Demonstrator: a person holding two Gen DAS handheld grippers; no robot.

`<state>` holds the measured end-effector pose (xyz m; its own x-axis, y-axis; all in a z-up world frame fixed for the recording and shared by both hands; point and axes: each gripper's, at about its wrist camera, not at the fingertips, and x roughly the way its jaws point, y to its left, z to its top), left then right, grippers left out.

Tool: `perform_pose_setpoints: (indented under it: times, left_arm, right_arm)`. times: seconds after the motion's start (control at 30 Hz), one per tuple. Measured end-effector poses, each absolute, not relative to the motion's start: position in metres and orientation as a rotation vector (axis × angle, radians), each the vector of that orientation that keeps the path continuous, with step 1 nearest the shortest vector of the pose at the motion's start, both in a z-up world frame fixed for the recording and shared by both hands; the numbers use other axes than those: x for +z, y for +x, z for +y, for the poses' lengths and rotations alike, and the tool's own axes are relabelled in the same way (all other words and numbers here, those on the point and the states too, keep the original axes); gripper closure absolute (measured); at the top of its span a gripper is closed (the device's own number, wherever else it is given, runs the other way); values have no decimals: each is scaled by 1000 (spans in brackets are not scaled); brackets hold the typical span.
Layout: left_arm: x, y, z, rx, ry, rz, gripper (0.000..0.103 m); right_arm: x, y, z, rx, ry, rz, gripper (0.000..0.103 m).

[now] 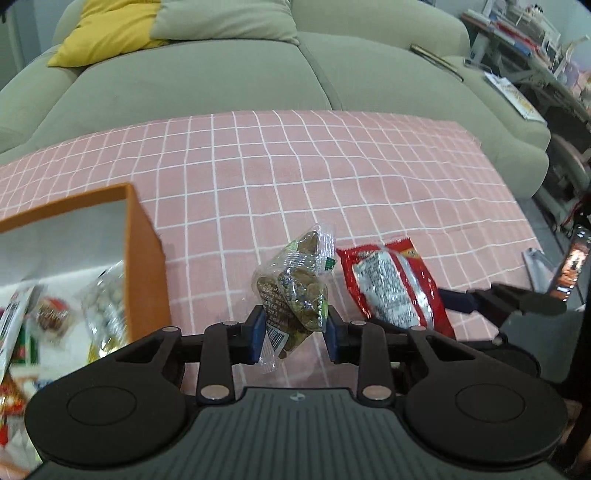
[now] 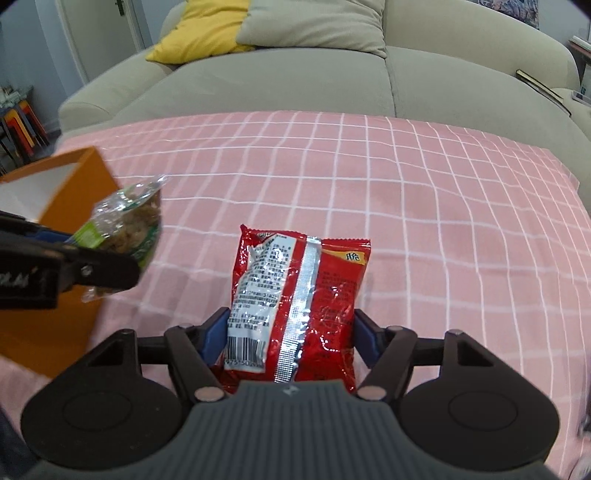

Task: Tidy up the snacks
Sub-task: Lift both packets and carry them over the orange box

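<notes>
While both claws are loaded, I read my left gripper [image 1: 294,334] first: its blue pads are clamped on the lower end of a clear packet of brown, nut-like snacks [image 1: 295,291], pinched near the barcode so the bag stands up and away from the fingers with most of its length free. Held by one end like that, I judge it would drop cleanly once released over a container. My right gripper [image 2: 290,338] is clamped across the width of a red foil snack bag [image 2: 295,295], back side up with its silver seam and printed label showing; the pads press in on its two side edges, which suits a puffy bag that would slip from a corner grip. Both packets look lifted clear of the pink checked tablecloth [image 1: 332,177], though the wrist views do not show the gap plainly. Off to the left stands an orange box [image 1: 144,258] with a white interior, already holding several wrapped snacks, among them a pale bag and a small round red-wrapped item. From the right wrist view the left gripper and its packet hang just beside that box's near corner, so I judge the box is where both bags belong. Beyond the table sits a grey-green sofa [image 2: 295,74] with a yellow cushion [image 2: 207,26].
</notes>
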<state>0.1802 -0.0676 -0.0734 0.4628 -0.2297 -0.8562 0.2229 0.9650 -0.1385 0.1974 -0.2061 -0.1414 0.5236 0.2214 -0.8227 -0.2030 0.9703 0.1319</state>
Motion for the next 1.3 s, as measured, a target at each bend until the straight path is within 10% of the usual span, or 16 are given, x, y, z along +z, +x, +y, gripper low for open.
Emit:
perform_pose_setpoints:
  times: [1.3]
  left_arm:
    - [5,127,132,-19,-103,933,67]
  right_arm:
    - [-29,165,7,674,-328,794,36]
